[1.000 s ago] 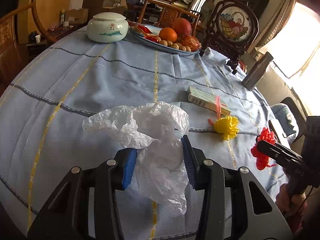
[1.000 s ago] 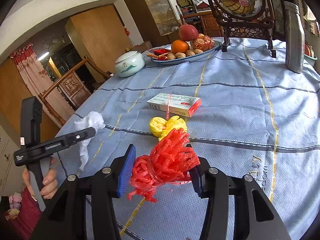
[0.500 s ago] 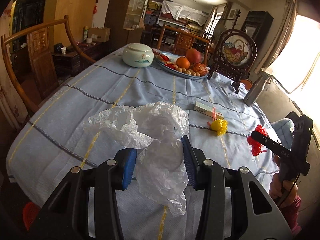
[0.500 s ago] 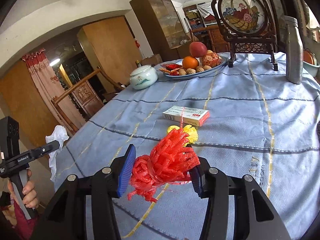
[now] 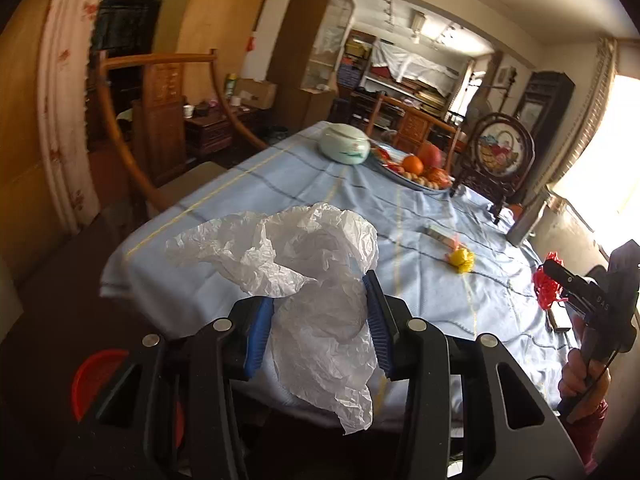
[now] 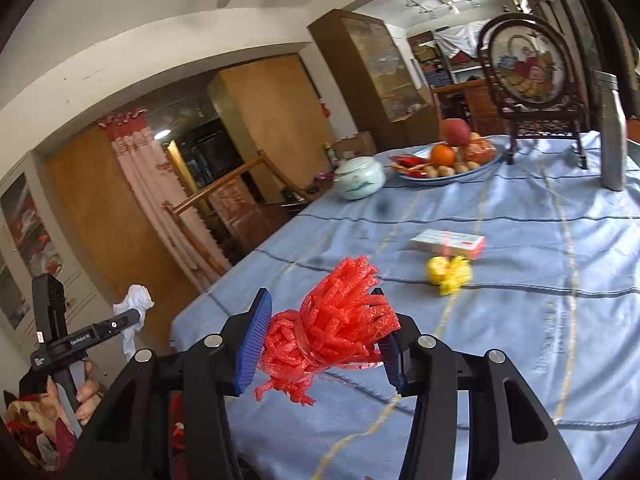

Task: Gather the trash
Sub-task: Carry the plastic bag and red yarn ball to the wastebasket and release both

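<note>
**Both grippers loaded, red bin low to the left**

Beyond both sets of fingers stretches the table (image 5: 280, 184) under its blue cloth, seen from past its near edge. Ahead of the right gripper's fingers on the cloth lie a small box (image 6: 448, 242) and, just beside it on the near side, a yellow tassel (image 6: 450, 274), both apparently trash not yet gathered. Further off stand a fruit plate (image 6: 448, 176), a lidded jar (image 6: 359, 179) and a metal bottle (image 6: 610, 136).

The left gripper (image 5: 318, 322) pinches a crumpled white plastic bag (image 5: 312, 280) between its blue pads; the bag billows above the fingers and hangs below them in a loose tail. The right gripper (image 6: 324, 344) pinches a red foam net (image 6: 334, 320), bunched and tied at the waist, its frayed end fanning up and away from the fingers.

Below and to the left of the left gripper's fingers, down at floor level past the table's edge, part of a red bin (image 5: 98, 376) shows; the gripper body hides the rest. That is the relation the next move likely turns on: the drop point lies under and left of the left fingers, so the left hand is nearer, and the bag's hanging tail already points downward. The right gripper would probably have to cross leftward before it could let the net go.
</note>
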The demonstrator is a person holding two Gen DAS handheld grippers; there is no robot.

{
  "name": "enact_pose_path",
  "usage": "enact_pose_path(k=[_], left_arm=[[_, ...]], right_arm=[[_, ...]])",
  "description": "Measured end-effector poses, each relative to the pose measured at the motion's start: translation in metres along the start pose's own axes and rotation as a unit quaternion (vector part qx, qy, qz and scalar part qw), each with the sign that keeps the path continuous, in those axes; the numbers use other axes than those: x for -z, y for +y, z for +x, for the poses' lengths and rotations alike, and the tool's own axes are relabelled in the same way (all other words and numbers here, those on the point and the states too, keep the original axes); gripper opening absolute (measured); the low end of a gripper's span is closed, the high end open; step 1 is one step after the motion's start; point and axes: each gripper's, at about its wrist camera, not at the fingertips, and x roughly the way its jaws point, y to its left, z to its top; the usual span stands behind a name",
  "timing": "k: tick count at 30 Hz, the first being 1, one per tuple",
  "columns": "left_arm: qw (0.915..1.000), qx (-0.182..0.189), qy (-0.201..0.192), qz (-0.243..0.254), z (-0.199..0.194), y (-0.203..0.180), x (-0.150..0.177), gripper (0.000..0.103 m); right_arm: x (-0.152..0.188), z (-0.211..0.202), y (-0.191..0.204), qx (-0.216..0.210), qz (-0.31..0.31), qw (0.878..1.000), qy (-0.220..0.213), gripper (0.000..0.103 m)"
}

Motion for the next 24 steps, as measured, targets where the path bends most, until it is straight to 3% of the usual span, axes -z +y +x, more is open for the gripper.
enact_pose_path(k=[7,14,17,19,21,22,24], left_arm=[[0.9963,-0.05,0.019,-0.068,-0.03,0.071,0.043,0.044],[0.9764,-0.132,0.056,-0.161,-0.005,0.147,0.063,0.045],[0.9651,-0.143,0.086,-0.202,0.015,0.181,0.077,0.048],[0.9566,-0.153,0.101,-0.226,0.026,0.201,0.087,0.059],[0.9451,-0.189,0.11,-0.243,0.032,0.216,0.096,0.073],[0.9424,-0.198,0.111,-0.245,0.032,0.222,0.098,0.08],[0.9389,-0.21,0.111,-0.249,0.032,0.229,0.1,0.085]], right_arm=[[0.016,0.027,0.062,-0.067,-0.014,0.997,0.037,0.05],[0.031,0.065,0.119,-0.126,-0.033,0.989,0.076,0.05],[0.039,0.089,0.139,-0.144,-0.038,0.984,0.102,0.05],[0.043,0.102,0.147,-0.15,-0.043,0.981,0.117,0.05],[0.049,0.113,0.156,-0.155,-0.049,0.978,0.131,0.05],[0.052,0.118,0.16,-0.157,-0.051,0.977,0.137,0.05],[0.057,0.128,0.167,-0.163,-0.056,0.974,0.149,0.05]])
